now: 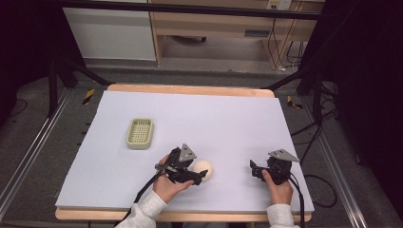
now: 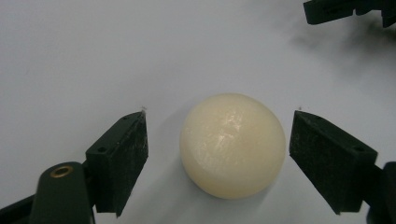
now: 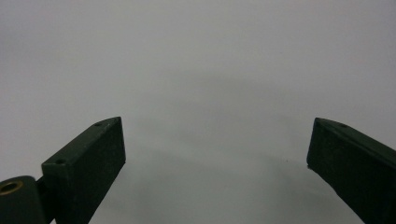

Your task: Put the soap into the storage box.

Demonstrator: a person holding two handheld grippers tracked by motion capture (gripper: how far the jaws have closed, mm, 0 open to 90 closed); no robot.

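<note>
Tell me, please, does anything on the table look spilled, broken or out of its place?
Nothing stands out. The round cream soap lies whole on the white sheet between the open left gripper, and the soap dish sits upright, apart from it.

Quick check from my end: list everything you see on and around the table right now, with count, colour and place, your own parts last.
soap bar: one, cream, rounded, near edge of the sheet, lying between the open jaws of the left hand-held gripper, touching neither.
soap dish: one, pale yellow-green, slatted, left part of the sheet, apart from the soap bar.
sheet: one, pale lilac, covering the table top.
table: one, light wood, its edge showing at the far side.
left hand-held gripper: one, black, open around the soap bar.
right hand-held gripper: one, black, open over bare sheet, at the right.
</note>
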